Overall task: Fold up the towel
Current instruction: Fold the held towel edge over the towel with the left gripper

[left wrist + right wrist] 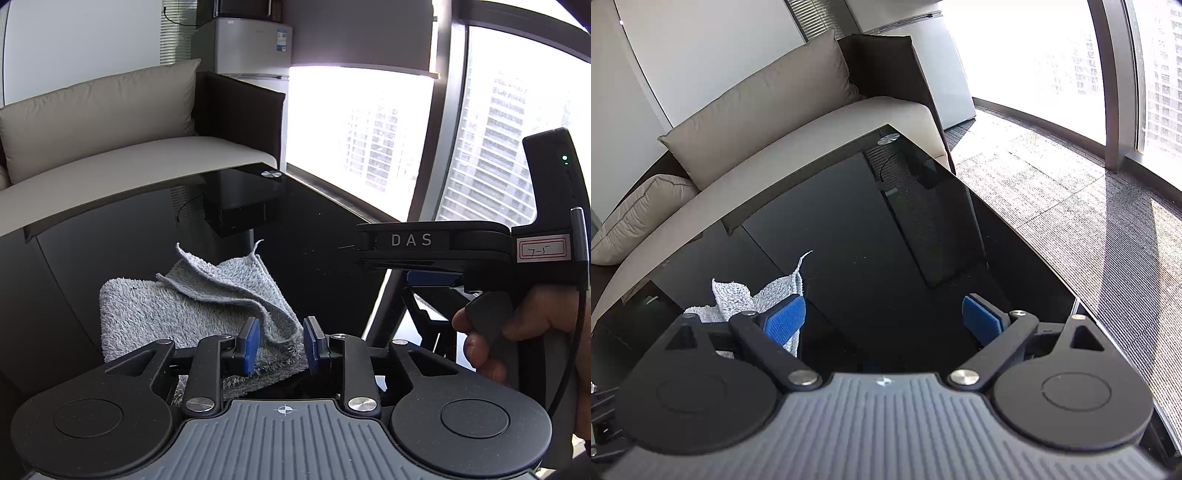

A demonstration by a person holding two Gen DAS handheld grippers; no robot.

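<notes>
Towel (192,314), grey, lies partly folded on my black glass table (110,240), its upper flap rumpled with one corner sticking up. My left gripper (281,345) sits low over the near edge; its blue pads (249,343) stand a little apart with a fold of cloth between them, not pinched, so I call it released. My right gripper (882,317) hangs over bare glass to the right of the towel, jaws spread wide, nothing in them. Its handle shows in a hand (524,332) in my left view
</notes>
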